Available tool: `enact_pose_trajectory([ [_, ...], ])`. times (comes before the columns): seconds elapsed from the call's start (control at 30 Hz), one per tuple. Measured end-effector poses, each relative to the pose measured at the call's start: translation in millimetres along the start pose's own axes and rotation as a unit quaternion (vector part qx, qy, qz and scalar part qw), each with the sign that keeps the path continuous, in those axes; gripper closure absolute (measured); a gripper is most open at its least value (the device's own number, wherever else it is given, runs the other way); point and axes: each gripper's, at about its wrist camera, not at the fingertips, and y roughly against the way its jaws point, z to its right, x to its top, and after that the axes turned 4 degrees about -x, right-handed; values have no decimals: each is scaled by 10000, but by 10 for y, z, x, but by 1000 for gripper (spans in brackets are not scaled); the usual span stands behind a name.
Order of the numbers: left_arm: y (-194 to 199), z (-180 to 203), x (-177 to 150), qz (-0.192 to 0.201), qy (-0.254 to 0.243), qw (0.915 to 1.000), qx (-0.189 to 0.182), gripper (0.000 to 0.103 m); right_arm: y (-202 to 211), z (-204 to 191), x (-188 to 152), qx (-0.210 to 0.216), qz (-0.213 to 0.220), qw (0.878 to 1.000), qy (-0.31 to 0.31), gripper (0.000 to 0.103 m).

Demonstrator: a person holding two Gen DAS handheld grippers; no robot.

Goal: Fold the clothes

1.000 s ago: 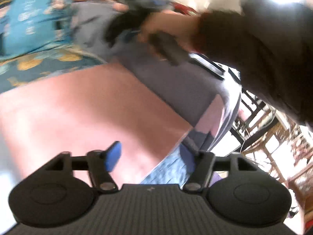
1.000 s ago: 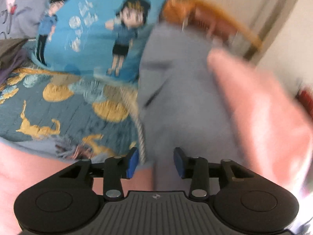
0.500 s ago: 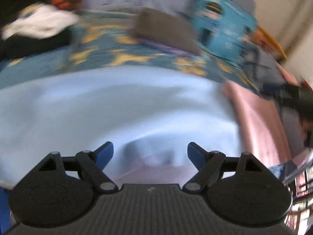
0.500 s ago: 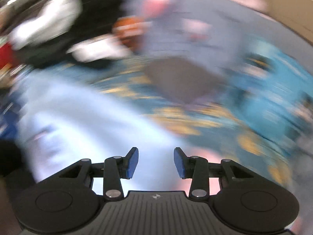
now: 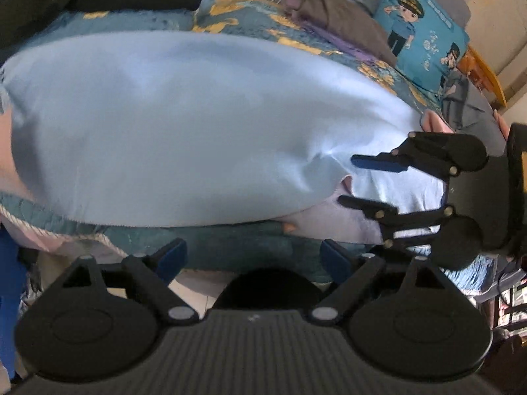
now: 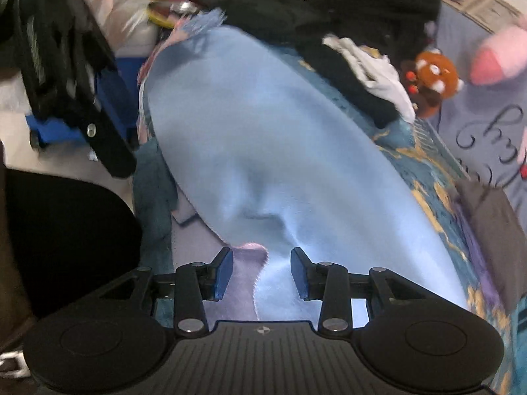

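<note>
A: Left wrist view. Pale blue smooth cloth (image 5: 184,125) spread wide over the teal bedspread with yellow cat figures (image 5: 237,16). The left gripper (image 5: 253,260) hangs over the bed's near edge, blue pads wide apart and opening, nothing between them: released, touching no cloth.

B: Right wrist view gives the other end. Same pale blue cloth (image 6: 263,138), running away from the camera. The right gripper (image 6: 262,276) sits at its near corner, a ragged cloth edge lying between the pads. Jaws closing, but a gap shows on both sides, so not yet clenched.

A: My view catches the right gripper (image 5: 349,181) from the side, at the cloth's right corner, one finger over the fabric and one under the lifted fold. Yours cannot show that.

B: Mine has the left gripper only as a dark blurred frame (image 6: 82,98) at the upper left, near the bed's edge. Jaws unreadable there.

A: Only here: folded grey-brown garment (image 5: 342,16) on a lilac one, and a turquoise cushion printed with cartoon officers (image 5: 425,33) behind it.

B: Only here: brown plush toy with white patches (image 6: 431,75), black and white heaped clothing (image 6: 355,65), a pink underlayer (image 6: 250,250) peeking at the corner.

A: Pose: both grippers tilt steeply down toward the bed.
</note>
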Motion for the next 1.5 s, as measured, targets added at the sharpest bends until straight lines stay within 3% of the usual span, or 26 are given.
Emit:
enact_pose_trajectory([
  [0.1,-4,-28,-5,42,13,10000,-16,13,-115,-72,27,-473,-130,9985,230,100],
  [0.23,0,-35,3,156,15,9999,-37,13,-19,8,87,-508,15,9987,6,102],
  [0.5,367,-106,71,634,105,9979,94,12,392,-10,284,404,55,9988,-264,102],
  [0.67,481,-156,86,672,182,9971,298,11,81,-152,207,1026,-450,9914,-683,101],
  [0.8,487,-197,75,619,249,9969,413,11,-114,-260,181,1500,-543,9797,-1215,103],
  [0.87,485,-236,62,597,309,9965,488,11,-131,-337,209,1577,-582,9799,-1073,103],
  [1.07,584,-437,1,661,577,9936,718,11,125,-74,310,1532,-81,9790,-1342,96],
  [1.13,632,-545,-26,714,706,9917,806,11,226,80,379,1361,190,9822,-1283,87],
  [1.2,650,-647,-38,770,828,9894,907,11,233,266,479,1067,378,9863,-1198,69],
  [1.43,559,-929,34,934,988,9838,1171,9,-181,841,973,870,628,9870,-1195,64],
  [1.5,517,-1099,77,1076,1376,9796,996,9,-374,855,1140,773,580,9899,-1035,64],
])
